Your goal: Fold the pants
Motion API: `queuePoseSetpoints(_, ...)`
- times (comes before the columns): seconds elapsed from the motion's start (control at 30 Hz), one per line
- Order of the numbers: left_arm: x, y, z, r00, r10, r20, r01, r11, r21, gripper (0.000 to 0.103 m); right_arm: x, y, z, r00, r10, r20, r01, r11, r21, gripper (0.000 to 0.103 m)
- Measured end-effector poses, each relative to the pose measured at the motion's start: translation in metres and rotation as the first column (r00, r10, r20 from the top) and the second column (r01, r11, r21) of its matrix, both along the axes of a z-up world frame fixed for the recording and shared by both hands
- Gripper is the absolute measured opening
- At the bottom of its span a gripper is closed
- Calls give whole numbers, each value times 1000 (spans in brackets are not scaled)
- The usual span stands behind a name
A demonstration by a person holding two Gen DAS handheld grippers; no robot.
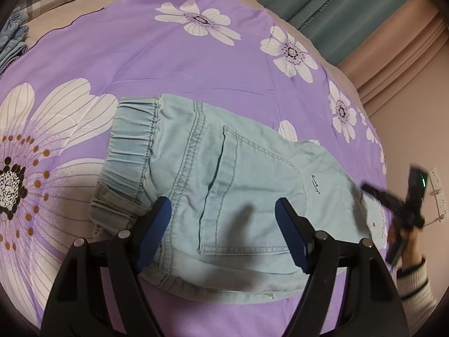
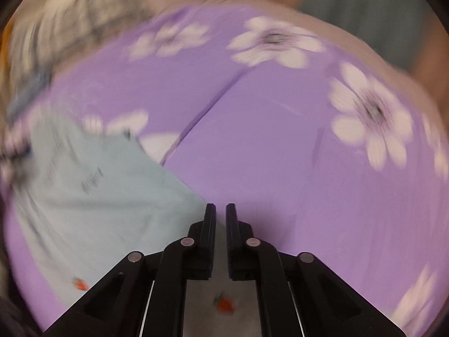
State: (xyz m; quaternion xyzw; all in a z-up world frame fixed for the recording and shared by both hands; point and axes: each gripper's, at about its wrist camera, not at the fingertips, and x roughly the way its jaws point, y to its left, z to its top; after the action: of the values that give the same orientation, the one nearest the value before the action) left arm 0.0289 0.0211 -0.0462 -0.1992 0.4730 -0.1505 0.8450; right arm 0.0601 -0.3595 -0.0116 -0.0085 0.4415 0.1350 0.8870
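The light blue denim pants point(image 1: 224, 185) lie folded in the centre of the left wrist frame, with a gathered elastic waistband point(image 1: 134, 137) and a stitched back pocket point(image 1: 247, 185). The left gripper point(image 1: 223, 210) hovers over them, blue ribbed pads spread wide, holding nothing. The right gripper point(image 2: 221, 210) has its black jaws almost together, empty. Under everything is a smooth purple bedsheet point(image 1: 140, 56) with white flowers; teal and beige curtains point(image 1: 350, 8) hang at upper right.

Left gripper point(image 1: 221, 213) hung wide open right over the pants point(image 1: 224, 185), right gripper point(image 2: 221, 210) was nearly shut, gripping nothing, just off their edge.
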Motion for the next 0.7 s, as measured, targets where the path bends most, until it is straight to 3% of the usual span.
queuePoseSetpoints(0.03, 0, -1, 1, 1000, 2, -2, -2, 1000, 12, 74, -13, -5, -5, 1000, -15, -14, 15, 1000, 27, 19)
queuePoseSetpoints(0.1, -1, -3, 1, 1000, 1, -3, -1, 999, 44, 71, -42, -18, -22, 998, -57, -39, 56, 998, -27, 20)
queuePoseSetpoints(0.17, -3, -5, 1, 1000, -2, -3, 3, 997, 73, 71, -61, -50, -41, 983, -168, -75, 163, 984, -70, 20)
queuePoseSetpoints(0.23, -6, -5, 1, 1000, 7, -3, -7, 996, 88, 69, -76, -93, -46, 958, -278, -68, 276, 961, -35, 20)
queuePoseSetpoints(0.37, -12, -3, 1, 1000, 17, -5, -17, 995, 99, 68, -111, -181, -43, 828, -559, -45, 558, 829, -38, 19)
queuePoseSetpoints(0.47, -16, -6, 4, 1000, 25, -10, -24, 991, 135, 68, -129, -221, -39, 728, -685, -35, 682, 728, -71, 19)
queuePoseSetpoints(0.57, -27, -14, 11, 1000, 18, 0, -18, 981, 191, 70, -161, -243, -27, 631, -775, -20, 776, 631, 5, 21)
queuePoseSetpoints(0.63, -34, -21, 19, 1000, 1, 26, -6, 981, 194, 72, -184, -239, -18, 632, -775, -2, 772, 630, 83, 21)
queuePoseSetpoints(0.7, -42, -33, 29, 998, -44, 55, 36, 989, 141, 73, -196, -220, -12, 691, -723, 17, 713, 685, 151, 21)
